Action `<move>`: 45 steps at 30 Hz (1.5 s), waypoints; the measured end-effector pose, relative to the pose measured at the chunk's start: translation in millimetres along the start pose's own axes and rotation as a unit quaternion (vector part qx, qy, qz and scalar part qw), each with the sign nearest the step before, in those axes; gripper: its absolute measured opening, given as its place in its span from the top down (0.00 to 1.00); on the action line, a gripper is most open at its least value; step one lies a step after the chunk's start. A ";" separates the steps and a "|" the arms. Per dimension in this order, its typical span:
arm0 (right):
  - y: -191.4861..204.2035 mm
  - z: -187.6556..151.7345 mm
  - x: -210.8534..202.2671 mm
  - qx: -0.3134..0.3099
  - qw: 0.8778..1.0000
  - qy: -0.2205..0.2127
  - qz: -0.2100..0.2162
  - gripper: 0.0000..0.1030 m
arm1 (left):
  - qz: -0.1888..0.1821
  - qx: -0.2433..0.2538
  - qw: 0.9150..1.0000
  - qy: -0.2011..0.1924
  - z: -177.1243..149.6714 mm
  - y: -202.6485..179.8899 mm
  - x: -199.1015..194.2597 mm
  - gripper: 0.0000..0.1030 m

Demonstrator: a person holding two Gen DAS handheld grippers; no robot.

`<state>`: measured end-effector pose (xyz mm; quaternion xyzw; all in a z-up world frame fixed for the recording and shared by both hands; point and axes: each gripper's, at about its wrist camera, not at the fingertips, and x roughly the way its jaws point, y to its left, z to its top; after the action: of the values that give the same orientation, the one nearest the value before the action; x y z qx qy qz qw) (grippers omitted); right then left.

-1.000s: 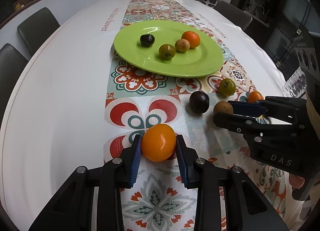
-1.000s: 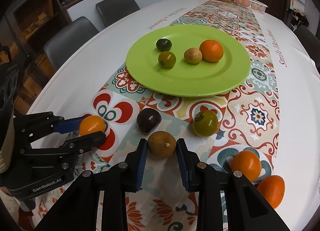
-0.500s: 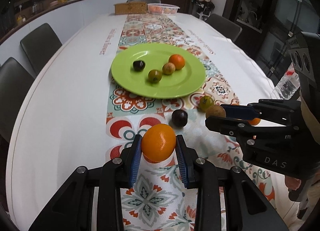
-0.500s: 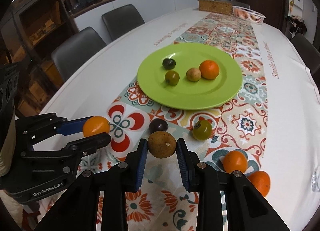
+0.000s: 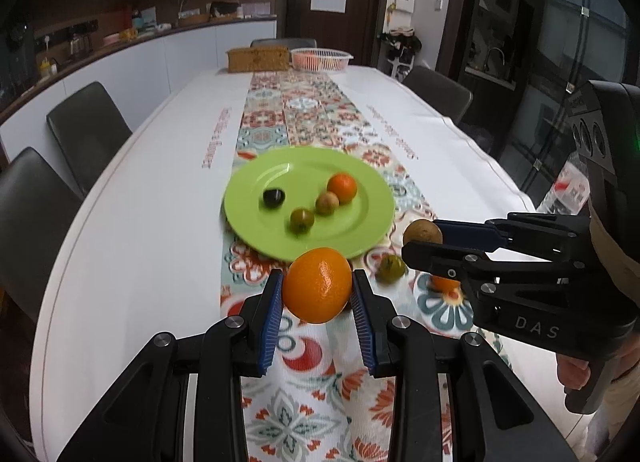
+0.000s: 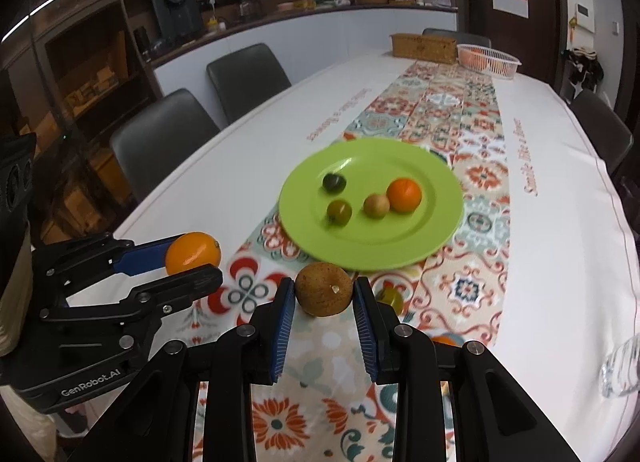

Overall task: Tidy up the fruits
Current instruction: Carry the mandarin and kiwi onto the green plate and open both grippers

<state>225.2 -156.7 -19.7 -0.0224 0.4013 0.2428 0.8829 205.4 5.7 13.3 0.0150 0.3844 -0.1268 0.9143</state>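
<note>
At the left, the left gripper (image 5: 317, 304) has its blue-padded fingers (image 5: 269, 316) closed on an orange (image 5: 317, 285), which sits squarely between the two pads, pressed on both sides and held clear above the patterned runner (image 5: 304, 418) near the table's near edge. Seen from the right wrist camera, the same orange (image 6: 193, 253) pokes out past the tips of the left gripper (image 6: 188, 262) over the white cloth toward the left edge of the table (image 6: 248, 149). Further in, along the runner toward the middle of the table, lies the green plate (image 6: 372, 246), carrying a dark fruit (image 6: 334, 183), a green fruit (image 6: 339, 211), a brownish fruit (image 6: 376, 205) and a second orange (image 6: 405, 194), the last two touching. Just right of centre, the right gripper (image 6: 324, 318) has its fingers (image 6: 282, 326) shut on a brown round fruit (image 6: 324, 294), gripped between the pads at their tips and lifted above the runner, in front of the plate's near rim. Below and just right of it, a green fruit on the runner (image 6: 391, 298) lies partly hidden behind the right finger, and a bit of another orange (image 6: 444, 340) shows beyond the gripper's frame. Toward the right edge of the table, something clear (image 6: 622, 372) stands at the picture's border, too cut off to identify.
</note>
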 end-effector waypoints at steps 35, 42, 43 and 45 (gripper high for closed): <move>-54.0 104.7 67.4 0.010 0.999 0.006 -0.030 0.70 | -0.009 -0.005 1.000 0.011 101.2 35.8 99.6 0.68; -71.5 114.7 103.5 0.034 0.999 0.034 -0.021 0.70 | -0.026 -0.023 0.999 0.035 110.7 48.9 137.4 0.68; -72.9 116.1 107.5 0.038 0.998 0.037 -0.020 0.70 | -0.027 -0.025 0.999 0.039 111.8 50.1 142.6 0.68; -78.1 117.7 116.8 0.048 0.998 0.045 -0.015 0.70 | -0.029 -0.026 0.998 0.047 113.0 52.1 153.3 0.68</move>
<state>407.6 -149.9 -36.2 0.0030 0.4516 0.2086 0.8675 400.1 8.2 -19.1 -0.0140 0.4306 -0.1429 0.8911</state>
